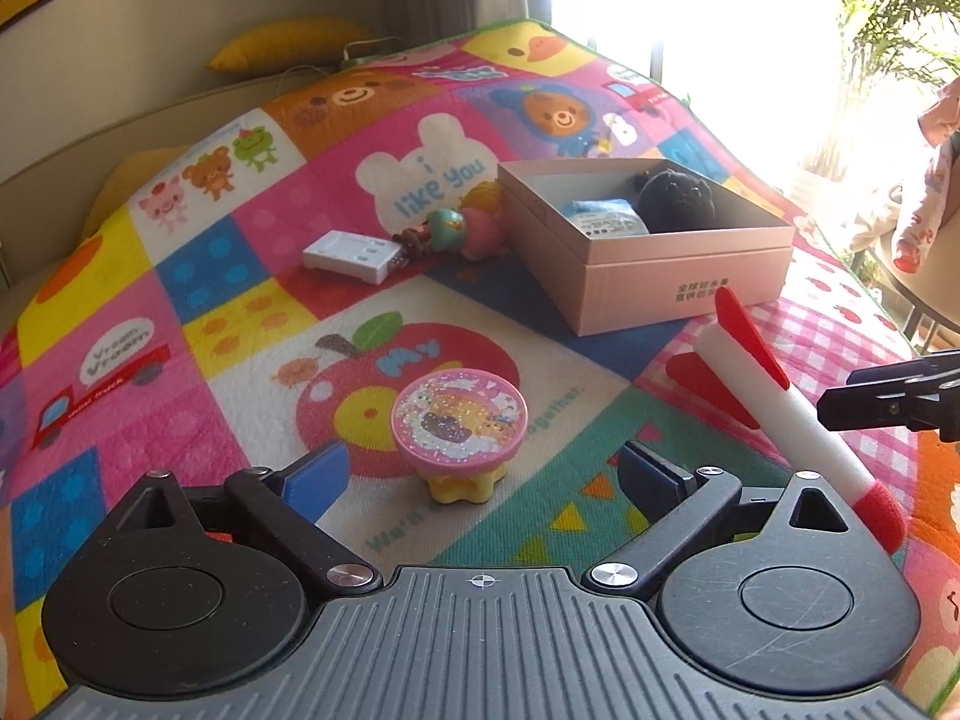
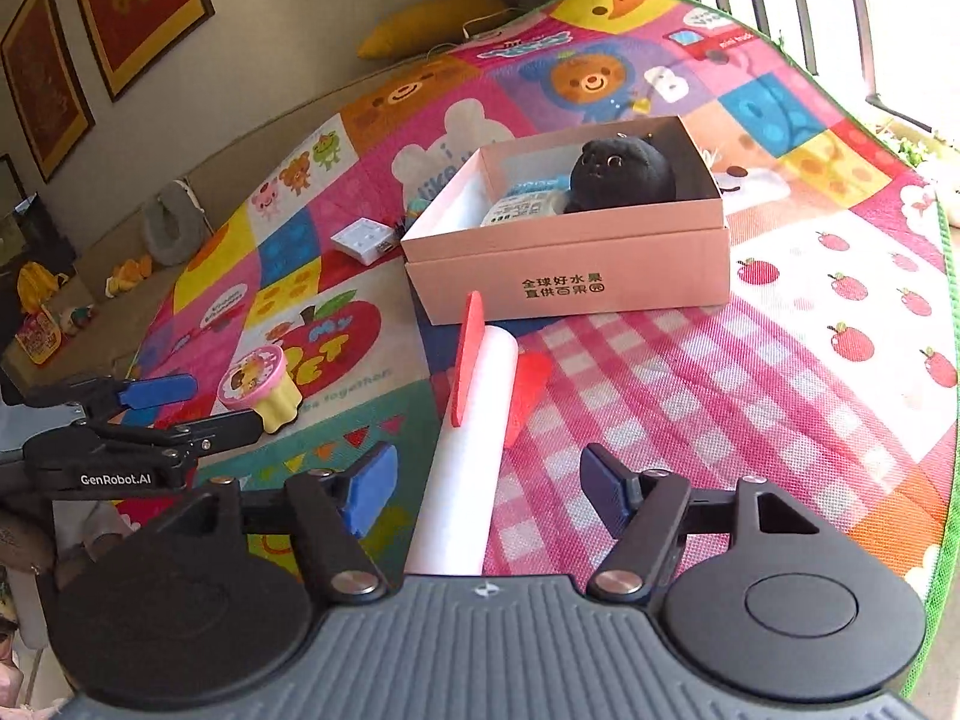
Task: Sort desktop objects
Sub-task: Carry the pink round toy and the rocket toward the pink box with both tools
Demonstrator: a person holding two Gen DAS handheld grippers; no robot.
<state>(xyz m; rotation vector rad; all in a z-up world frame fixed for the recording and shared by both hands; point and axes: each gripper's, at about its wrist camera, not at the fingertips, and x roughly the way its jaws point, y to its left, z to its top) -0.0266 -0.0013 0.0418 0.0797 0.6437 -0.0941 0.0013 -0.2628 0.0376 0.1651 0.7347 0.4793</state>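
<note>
A: We have both grippers released. Our right gripper (image 2: 486,495) straddles the foam rocket (image 2: 465,468), lying lengthwise between its spread jaws, untouched, just before the pink box (image 2: 570,276).

B: Our left gripper (image 1: 483,474) faces the pink glitter toy (image 1: 459,417), just ahead of its jaws near the mat's (image 1: 240,360) middle, probably lined up for boxing.

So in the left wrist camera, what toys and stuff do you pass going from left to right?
white charger block → colourful dumbbell toy → pink box → foam rocket. The pink glitter toy sits nearer, so I left it out of the order.
</note>
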